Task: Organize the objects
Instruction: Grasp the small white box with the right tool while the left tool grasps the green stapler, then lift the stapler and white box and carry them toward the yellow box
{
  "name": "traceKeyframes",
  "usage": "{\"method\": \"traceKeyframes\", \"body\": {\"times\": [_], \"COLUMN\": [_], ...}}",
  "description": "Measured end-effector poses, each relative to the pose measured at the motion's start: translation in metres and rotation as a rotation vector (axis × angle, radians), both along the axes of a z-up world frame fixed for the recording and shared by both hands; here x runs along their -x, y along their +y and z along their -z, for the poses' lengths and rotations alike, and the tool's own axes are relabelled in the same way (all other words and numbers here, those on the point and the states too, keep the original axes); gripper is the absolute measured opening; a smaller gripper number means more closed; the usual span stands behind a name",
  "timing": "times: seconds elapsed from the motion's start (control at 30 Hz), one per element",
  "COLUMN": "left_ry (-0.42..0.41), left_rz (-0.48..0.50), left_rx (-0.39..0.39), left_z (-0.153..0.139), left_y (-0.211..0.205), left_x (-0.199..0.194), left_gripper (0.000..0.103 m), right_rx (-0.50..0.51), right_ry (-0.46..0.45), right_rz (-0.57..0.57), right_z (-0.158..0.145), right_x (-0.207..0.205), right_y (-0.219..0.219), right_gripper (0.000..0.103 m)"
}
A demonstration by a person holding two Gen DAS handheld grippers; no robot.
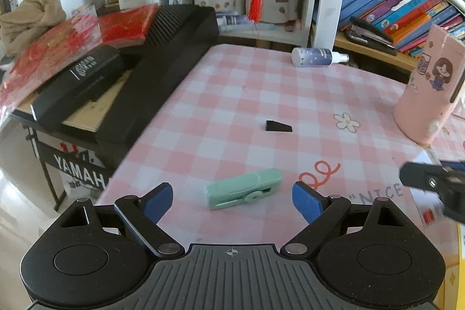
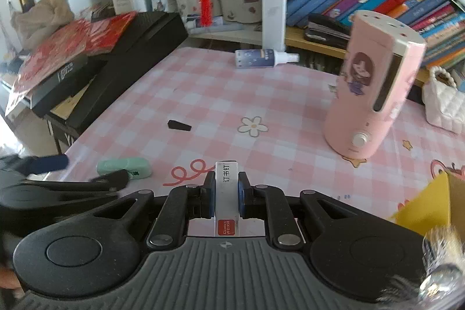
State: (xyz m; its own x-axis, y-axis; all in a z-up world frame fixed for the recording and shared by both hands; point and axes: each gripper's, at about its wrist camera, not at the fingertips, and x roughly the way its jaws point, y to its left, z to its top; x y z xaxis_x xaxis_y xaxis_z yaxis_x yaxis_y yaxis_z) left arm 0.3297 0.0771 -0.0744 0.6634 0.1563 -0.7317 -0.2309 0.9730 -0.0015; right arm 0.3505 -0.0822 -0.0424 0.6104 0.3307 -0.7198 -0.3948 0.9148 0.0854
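**Staple box held, green stapler waiting**

Tongs on the right side (image 2: 226, 195) squeeze a small white box of staples (image 2: 226, 188). The box stands up between the two blue pads (image 2: 241, 198), and both pads press on its sides. It has black writing on top and a red label near the bottom. It is held above the pink checked table cloth (image 2: 203, 95).

Tongs on the left side (image 1: 232, 201) are wide open. Their blue fingertips (image 1: 306, 201) stand far apart and touch nothing. A mint green stapler (image 1: 243, 188) lies flat on the cloth just in front of them, in line with the gap between the two tips.

A small black wedge (image 1: 278, 126) sits on the cloth farther back, near the middle of the table. A spray bottle (image 1: 318, 56) lies on its side at the far edge, by the shelf. A tall pink humidifier (image 2: 375, 83) with a cartoon girl on it stands on the right side of the table. A yellow box (image 2: 424, 202) pokes in at the right edge of the right camera view. A black keyboard (image 1: 162, 71) sits just beside the table on the left, with red papers on it.
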Motion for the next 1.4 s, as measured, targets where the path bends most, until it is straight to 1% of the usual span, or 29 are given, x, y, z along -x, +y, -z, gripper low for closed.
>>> {"method": "traceKeyframes", "body": {"times": [0.13,0.2,0.3,0.4,0.5,0.63,0.9,1.2,1.4], "left_ry": [0.024,0.03,0.037,0.028,0.019,-0.025,-0.088,-0.084,-0.121], "left_rz": [-0.07,-0.103,-0.138,-0.15,-0.139,-0.115,-0.039,0.035,0.094], "left_rx": [-0.018,-0.005,-0.007,-0.011,0.004,0.006,0.037,0.063,0.065], "left_z": [0.008,0.012,0.017,0.02,0.018,0.007,-0.025,-0.036,-0.05], "left_y": [-0.008,-0.009,-0.009,-0.01,-0.007,-0.002,0.008,0.007,0.01], "left_x": [-0.012,-0.016,-0.02,-0.021,-0.019,-0.008,0.032,0.084,0.12], "left_gripper": [0.091,0.091,0.089,0.067,0.067,0.067,0.067,0.067,0.067], "right_rx": [-0.017,-0.027,-0.036,-0.036,-0.037,-0.04,-0.041,-0.026,-0.021], "right_ry": [0.003,0.004,0.007,0.015,0.026,0.037,0.038,0.053,0.039], "right_rz": [0.006,0.002,-0.008,-0.01,-0.003,0.002,-0.004,-0.021,-0.019], "right_z": [-0.002,-0.003,-0.003,-0.002,-0.001,0.002,0.001,0.005,0.001], "right_x": [0.003,0.004,0.006,0.005,0.004,0.004,0.014,0.051,0.082], "right_y": [-0.005,-0.006,-0.008,-0.009,-0.011,-0.012,-0.01,-0.01,-0.012], "right_gripper": [0.014,0.014,0.014,0.014,0.014,0.014,0.014,0.014,0.014]}}
